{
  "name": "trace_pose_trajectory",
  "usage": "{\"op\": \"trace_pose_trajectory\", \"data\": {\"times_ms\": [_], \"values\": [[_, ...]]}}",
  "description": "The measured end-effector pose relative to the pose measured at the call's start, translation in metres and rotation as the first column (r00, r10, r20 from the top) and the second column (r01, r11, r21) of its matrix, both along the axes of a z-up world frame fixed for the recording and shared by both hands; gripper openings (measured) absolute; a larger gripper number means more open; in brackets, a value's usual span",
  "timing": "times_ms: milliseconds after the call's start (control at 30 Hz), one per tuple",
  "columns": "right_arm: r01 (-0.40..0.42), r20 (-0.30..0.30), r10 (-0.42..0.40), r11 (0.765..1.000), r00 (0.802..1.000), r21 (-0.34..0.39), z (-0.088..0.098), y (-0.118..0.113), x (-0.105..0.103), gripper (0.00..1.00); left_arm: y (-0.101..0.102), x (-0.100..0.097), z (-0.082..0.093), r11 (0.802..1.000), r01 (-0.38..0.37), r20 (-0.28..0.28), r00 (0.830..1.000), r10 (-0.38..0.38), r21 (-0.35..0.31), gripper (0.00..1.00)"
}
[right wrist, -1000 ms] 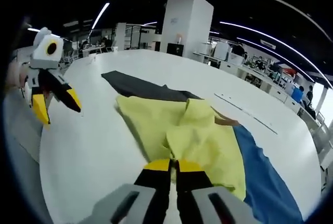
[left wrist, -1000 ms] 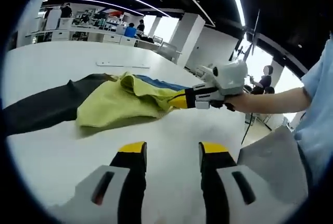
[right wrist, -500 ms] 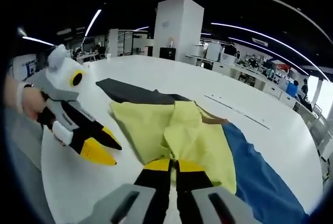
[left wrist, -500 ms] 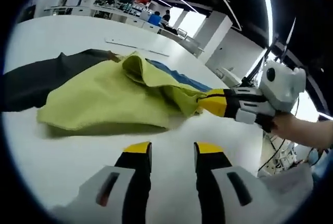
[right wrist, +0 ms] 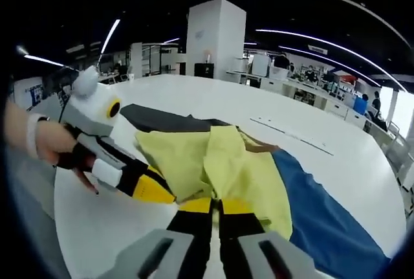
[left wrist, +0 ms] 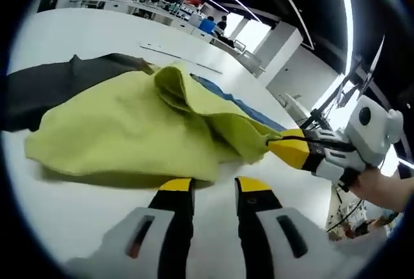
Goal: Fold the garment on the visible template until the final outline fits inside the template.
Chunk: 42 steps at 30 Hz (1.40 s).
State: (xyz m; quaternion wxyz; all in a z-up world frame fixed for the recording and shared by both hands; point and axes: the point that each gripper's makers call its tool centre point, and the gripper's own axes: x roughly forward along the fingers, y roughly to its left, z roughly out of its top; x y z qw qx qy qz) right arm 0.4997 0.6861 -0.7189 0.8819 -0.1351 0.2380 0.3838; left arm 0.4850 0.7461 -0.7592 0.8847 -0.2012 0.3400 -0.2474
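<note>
Garment (left wrist: 136,130) lies bunched on the table (left wrist: 77,33), pinched by the right gripper (right wrist: 217,204); left gripper (left wrist: 213,188) stands apart.

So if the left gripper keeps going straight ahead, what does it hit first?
Most likely the near edge of the yellow garment, lying just past the open left gripper. Depth is hard to judge.

Yellow-green garment (left wrist: 123,130) over a blue-and-black template (right wrist: 323,217) (white table (left wrist: 71,33)).
</note>
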Motion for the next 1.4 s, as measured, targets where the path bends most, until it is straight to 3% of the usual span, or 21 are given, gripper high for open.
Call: {"op": "trace_pose_trajectory", "data": {"times_ms": [167, 400, 533, 900, 1000, 1167, 1400], "values": [[0.000, -0.006, 0.000, 1.000, 1.000, 0.000, -0.002, -0.002, -0.002, 0.00, 0.008, 0.007, -0.002, 0.999, -0.052, -0.001, 0.999, 0.052, 0.011, 0.04], [0.006, -0.014, -0.006, 1.000, 1.000, -0.001, -0.005, -0.004, -0.005, 0.00, 0.009, 0.005, 0.004, 0.998, -0.054, -0.008, 0.998, 0.054, -0.014, 0.01], [0.005, -0.015, -0.005, 1.000, 1.000, -0.004, -0.004, -0.006, -0.008, 0.00, 0.011, -0.003, 0.012, 1.000, -0.001, 0.011, 1.000, 0.001, -0.001, 0.01], [0.003, -0.005, -0.003, 1.000, 1.000, 0.008, 0.008, -0.011, -0.021, 0.00, 0.046, -0.023, 0.035, 1.000, 0.018, 0.017, 1.000, -0.017, -0.011, 0.00], [-0.009, 0.001, 0.009, 1.000, 1.000, 0.002, 0.011, -0.014, -0.027, 0.00, 0.058, -0.033, 0.039, 1.000, 0.025, 0.009, 1.000, -0.025, -0.010, 0.00], [-0.026, 0.001, 0.026, 0.999, 1.000, -0.023, 0.009, -0.024, -0.039, 0.00, 0.080, -0.063, 0.029, 0.998, 0.067, -0.050, 0.997, -0.066, 0.016, 0.00], [-0.036, -0.028, 0.034, 0.998, 0.999, -0.057, -0.002, -0.041, -0.058, 0.00, 0.112, -0.087, 0.023, 0.998, 0.053, -0.090, 0.995, -0.050, 0.029, 0.00]]}}
